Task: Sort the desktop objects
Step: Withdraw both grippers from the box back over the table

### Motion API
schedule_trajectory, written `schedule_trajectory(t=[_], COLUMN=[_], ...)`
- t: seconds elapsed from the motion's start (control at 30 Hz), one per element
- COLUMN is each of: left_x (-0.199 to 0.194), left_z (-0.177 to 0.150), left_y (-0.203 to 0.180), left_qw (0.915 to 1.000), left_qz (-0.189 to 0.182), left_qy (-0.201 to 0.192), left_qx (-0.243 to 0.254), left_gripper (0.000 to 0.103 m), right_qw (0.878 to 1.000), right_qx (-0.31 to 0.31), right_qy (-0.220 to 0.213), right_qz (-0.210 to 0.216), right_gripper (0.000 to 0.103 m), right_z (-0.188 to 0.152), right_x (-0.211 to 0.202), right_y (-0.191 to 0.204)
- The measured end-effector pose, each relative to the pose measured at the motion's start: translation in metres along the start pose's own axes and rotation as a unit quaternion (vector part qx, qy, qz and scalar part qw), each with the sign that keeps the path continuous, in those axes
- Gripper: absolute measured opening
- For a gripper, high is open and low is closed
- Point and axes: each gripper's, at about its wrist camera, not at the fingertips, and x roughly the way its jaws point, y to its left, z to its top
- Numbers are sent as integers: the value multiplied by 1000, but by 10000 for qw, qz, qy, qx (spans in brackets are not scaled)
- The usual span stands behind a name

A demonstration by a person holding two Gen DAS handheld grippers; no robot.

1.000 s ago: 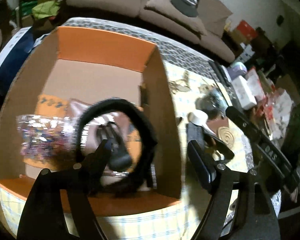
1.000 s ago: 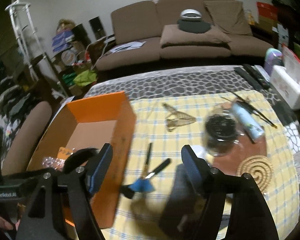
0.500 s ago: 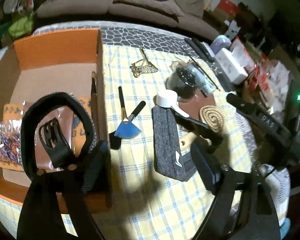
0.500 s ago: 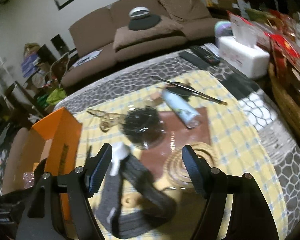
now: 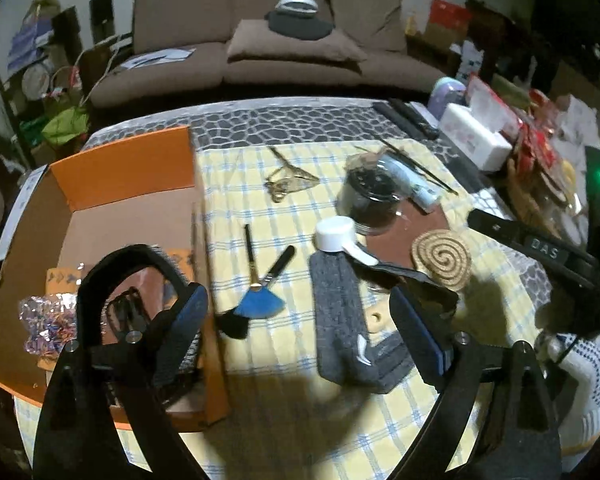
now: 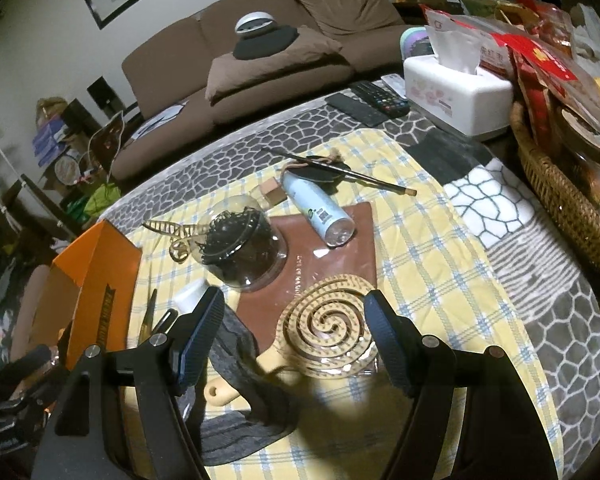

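The black headband [image 5: 112, 276] has left the left gripper [image 5: 296, 328] and now lies in the orange box [image 5: 124, 168] at nine o'clock. Those jaws are opening wide, holding nothing. The right gripper [image 6: 294, 338] has swung over the spiral brush [image 6: 332, 326], jaws wide, not touching it. The glass jar [image 6: 240, 250] sits farther, at eleven o'clock.

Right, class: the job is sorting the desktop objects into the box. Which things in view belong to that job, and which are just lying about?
Part of the job:
orange box
blue fan brush
gold scissors
white scoop
spiral wooden paddle
grey sock
clear jar
white tube

Just lying about:
sofa
tissue box
remote controls
wicker basket
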Motion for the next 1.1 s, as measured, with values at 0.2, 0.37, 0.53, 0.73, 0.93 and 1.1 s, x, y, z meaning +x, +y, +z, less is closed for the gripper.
schedule_trajectory(t=[0.2, 0.37, 0.53, 0.73, 0.93, 1.1], left_x=[11, 22, 36, 34, 34, 47], left_z=[-5, -9, -15, -18, -15, -4], left_y=[-12, -8, 6, 3, 2, -4], left_qw=[9996, 9987, 9957, 9960, 9959, 9933], left_qz=[-163, -237, -350, -205, -243, -582], left_qy=[201, 459, 832, 859, 836, 851], left_qx=[123, 48, -185, -128, -233, -524], left_gripper=[92, 92, 88, 88, 89, 89], right_qw=[10000, 10000, 9999, 9999, 9999, 9999], right_qx=[-29, -54, -94, -132, -141, -141], right_qy=[25, 63, 92, 85, 78, 74], right_qz=[0, 2, 13, 37, 37, 8], right_gripper=[74, 74, 74, 74, 74, 74], right_z=[-2, -1, -2, -1, 0, 1], right_x=[-2, 1, 3, 3, 3, 4], right_y=[-3, 0, 6, 10, 11, 9])
